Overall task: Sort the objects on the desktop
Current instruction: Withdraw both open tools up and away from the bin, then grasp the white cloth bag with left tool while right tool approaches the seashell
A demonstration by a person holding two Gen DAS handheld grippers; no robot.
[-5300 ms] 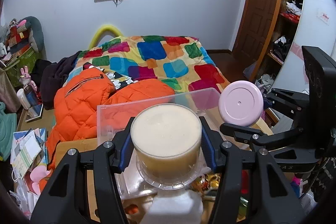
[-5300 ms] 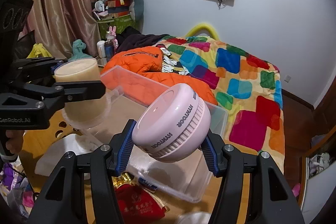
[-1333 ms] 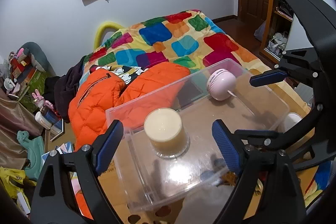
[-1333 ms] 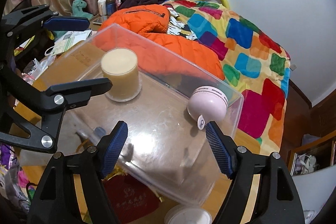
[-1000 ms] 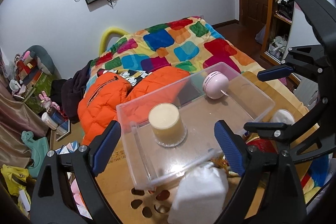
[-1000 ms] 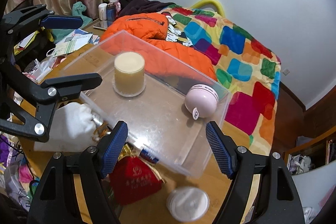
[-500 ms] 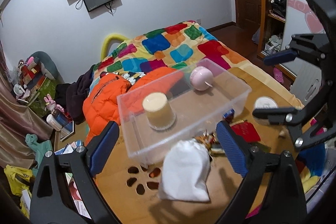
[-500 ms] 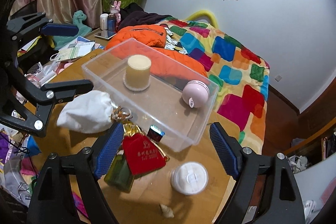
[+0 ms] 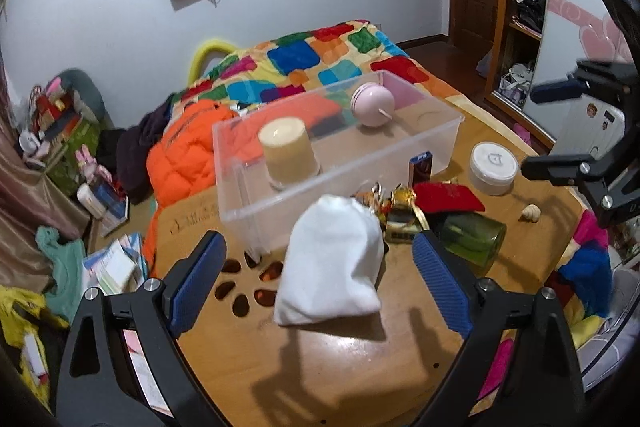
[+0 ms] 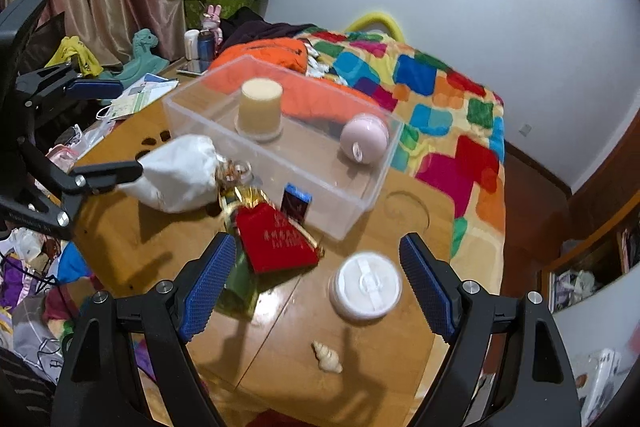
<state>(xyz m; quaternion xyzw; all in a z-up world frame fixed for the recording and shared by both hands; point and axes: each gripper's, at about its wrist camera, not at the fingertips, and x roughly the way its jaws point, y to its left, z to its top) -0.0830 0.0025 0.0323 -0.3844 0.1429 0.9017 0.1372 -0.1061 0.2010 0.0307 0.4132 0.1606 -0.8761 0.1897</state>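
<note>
Two grippers, both spread wide, empty: left gripper (image 9: 316, 283) over white pouch (image 9: 332, 263); right gripper (image 10: 316, 281) above white round jar (image 10: 365, 285). Beyond both, clear bin (image 9: 436, 147) holds candle (image 9: 286, 151) and pink fan (image 9: 373, 105).

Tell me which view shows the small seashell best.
The right wrist view: the seashell lies near the bottom on bare table, large enough to show its spiral shape. In the left wrist view it is a small pale blob near the right edge, its shape hard to read.

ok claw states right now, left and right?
Left claw: open, empty, above the white bag.
Right claw: open, empty, above the red pouch and white jar.
</note>
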